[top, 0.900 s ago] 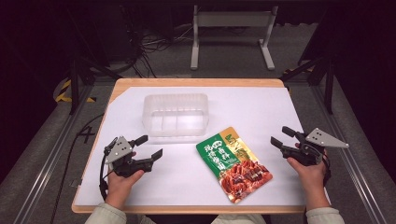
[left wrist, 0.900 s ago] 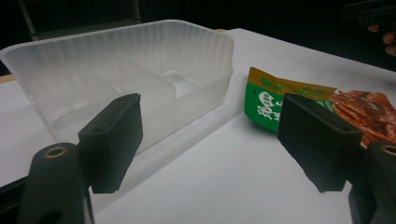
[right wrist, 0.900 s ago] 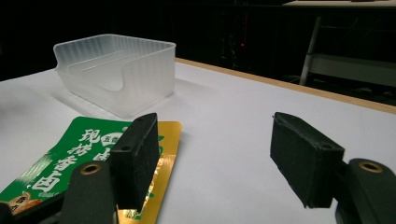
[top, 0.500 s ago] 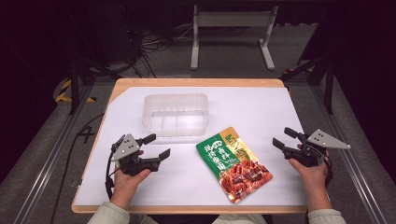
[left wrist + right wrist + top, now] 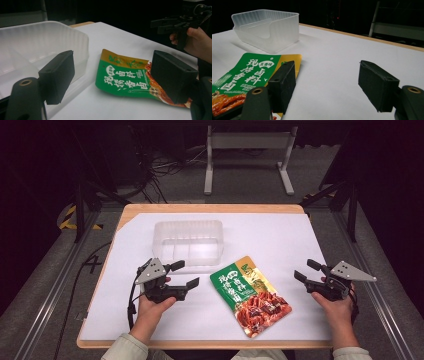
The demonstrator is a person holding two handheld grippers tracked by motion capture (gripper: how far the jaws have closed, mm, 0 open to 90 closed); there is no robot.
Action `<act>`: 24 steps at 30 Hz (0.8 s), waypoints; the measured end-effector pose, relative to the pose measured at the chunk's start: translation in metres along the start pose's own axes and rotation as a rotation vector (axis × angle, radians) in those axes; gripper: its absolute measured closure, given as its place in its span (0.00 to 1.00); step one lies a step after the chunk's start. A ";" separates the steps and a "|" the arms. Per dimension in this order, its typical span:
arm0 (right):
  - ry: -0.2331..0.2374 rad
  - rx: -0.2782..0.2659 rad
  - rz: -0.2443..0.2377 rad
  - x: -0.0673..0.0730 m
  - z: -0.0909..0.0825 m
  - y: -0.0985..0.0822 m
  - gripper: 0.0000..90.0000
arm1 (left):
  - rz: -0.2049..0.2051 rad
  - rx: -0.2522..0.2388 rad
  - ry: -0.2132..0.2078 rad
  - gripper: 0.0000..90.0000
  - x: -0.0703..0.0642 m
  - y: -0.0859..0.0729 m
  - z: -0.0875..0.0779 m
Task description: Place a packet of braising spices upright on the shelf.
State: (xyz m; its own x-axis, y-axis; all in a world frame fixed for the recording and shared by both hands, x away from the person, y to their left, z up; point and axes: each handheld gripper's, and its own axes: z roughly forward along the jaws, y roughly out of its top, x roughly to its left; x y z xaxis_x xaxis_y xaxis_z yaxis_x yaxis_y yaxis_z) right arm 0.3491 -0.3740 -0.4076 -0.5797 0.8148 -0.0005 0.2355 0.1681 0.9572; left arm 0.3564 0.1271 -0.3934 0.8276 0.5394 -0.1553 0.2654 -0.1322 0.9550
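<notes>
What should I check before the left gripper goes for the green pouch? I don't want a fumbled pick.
1. Left gripper open: ok, jaws wide apart.
2. Left gripper empty: ok.
3. Green seasoning pouch free to take: ok, it lies flat on the white sheet, nothing on it.
4. Pouch apart from the clear plastic container: ok in the high view, though close.
5. Right gripper out of the way: ok, open and off to the pouch's far side.
6. Pouch sealed: cannot tell.
</notes>
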 end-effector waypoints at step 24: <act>-0.036 0.027 0.036 -0.003 -0.016 -0.016 0.33 | -0.055 0.093 -0.075 0.17 -0.006 0.005 0.085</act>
State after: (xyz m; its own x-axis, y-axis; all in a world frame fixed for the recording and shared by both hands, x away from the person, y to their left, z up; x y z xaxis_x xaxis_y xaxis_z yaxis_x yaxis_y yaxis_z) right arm 0.3342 -0.3878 -0.4179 -0.5419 0.8401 0.0231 0.2767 0.1524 0.9488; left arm 0.3949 0.0532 -0.4095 0.8442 0.4850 -0.2282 0.3532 -0.1830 0.9175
